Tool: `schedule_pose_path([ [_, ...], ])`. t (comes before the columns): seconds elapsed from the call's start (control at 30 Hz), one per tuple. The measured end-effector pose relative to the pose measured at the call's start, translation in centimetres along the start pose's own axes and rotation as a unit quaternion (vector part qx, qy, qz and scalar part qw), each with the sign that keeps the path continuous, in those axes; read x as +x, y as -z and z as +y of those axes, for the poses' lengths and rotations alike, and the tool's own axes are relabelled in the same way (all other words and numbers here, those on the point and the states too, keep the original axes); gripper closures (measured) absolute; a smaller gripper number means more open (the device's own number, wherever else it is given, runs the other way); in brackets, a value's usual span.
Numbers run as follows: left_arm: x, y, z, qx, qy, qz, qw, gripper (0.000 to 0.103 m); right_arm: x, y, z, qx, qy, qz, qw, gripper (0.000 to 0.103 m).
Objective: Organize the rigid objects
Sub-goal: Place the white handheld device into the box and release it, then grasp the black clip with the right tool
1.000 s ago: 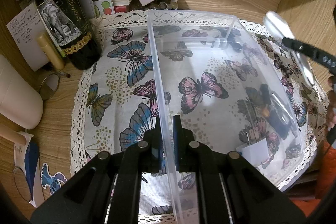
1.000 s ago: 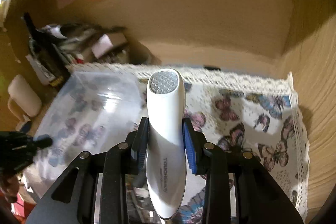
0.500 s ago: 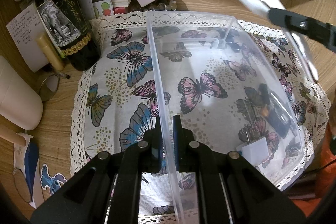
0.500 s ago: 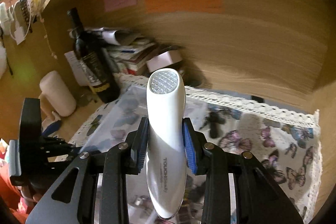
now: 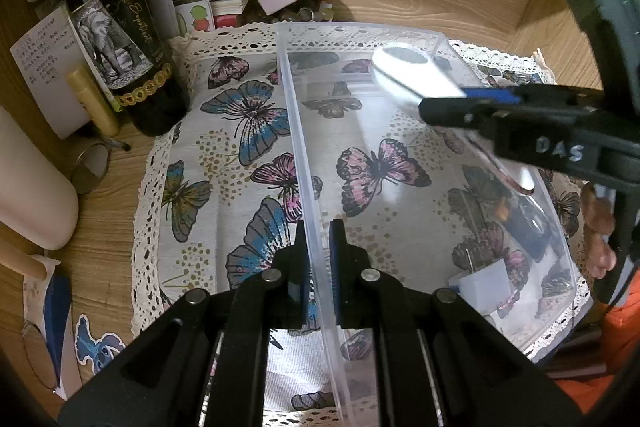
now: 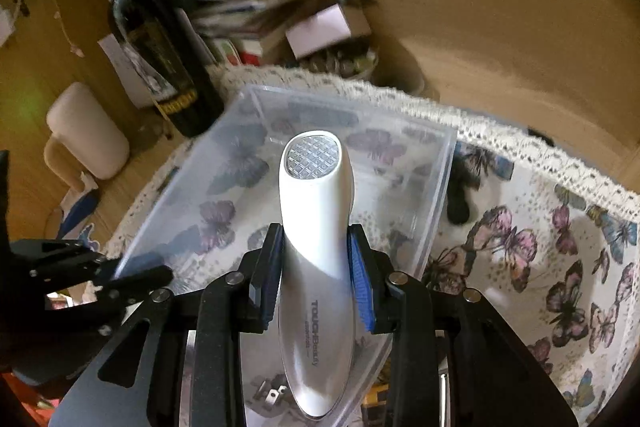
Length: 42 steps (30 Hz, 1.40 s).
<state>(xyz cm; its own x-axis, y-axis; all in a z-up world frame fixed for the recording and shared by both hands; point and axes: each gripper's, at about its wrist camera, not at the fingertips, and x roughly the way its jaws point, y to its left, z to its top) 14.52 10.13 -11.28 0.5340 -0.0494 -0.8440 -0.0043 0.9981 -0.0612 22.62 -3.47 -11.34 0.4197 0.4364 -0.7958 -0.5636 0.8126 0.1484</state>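
Left wrist cam sat low and close at the near-left wall of the clear bin (image 5: 400,39), looking down toward the far wood wall. Right wrist cam hung higher at the bin's (image 6: 440,187) right, facing far-left. Both caught the bin and wine bottle (image 5: 120,27) (image 6: 160,47).

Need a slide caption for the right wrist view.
Right gripper carries a white beauty device over the clear bin held by the left gripper.
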Motion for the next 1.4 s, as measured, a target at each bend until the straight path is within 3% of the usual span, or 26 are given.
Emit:
schedule_pose_path([
  [0.2, 0.1, 0.0, 0.0, -0.001, 0.0, 0.0, 1.0, 0.093, 0.3, 0.3, 0.7, -0.016, 0.005, 0.009, 1.0, 0.073],
  [0.53, 0.4, -0.1, 0.0, -0.002, 0.0, 0.002, 1.0, 0.093, -2.9, 0.1, 0.4, -0.024, 0.021, -0.044, 0.999, 0.073],
  [0.87, 0.5, -0.1, 0.2, -0.005, 0.001, 0.003, 1.0, 0.093, -6.9, -0.5, -4.6, 0.024, 0.076, -0.098, 0.992, 0.072],
  [1.07, 0.5, -0.2, 0.2, -0.009, 0.001, 0.005, 1.0, 0.093, -5.8, -0.6, -7.8, 0.051, 0.094, -0.09, 0.99, 0.057],
  [1.4, 0.5, -0.3, 0.3, -0.013, 0.002, 0.01, 0.9999, 0.093, 1.1, -0.5, -10.0, 0.049, 0.068, -0.017, 0.996, 0.057],
])
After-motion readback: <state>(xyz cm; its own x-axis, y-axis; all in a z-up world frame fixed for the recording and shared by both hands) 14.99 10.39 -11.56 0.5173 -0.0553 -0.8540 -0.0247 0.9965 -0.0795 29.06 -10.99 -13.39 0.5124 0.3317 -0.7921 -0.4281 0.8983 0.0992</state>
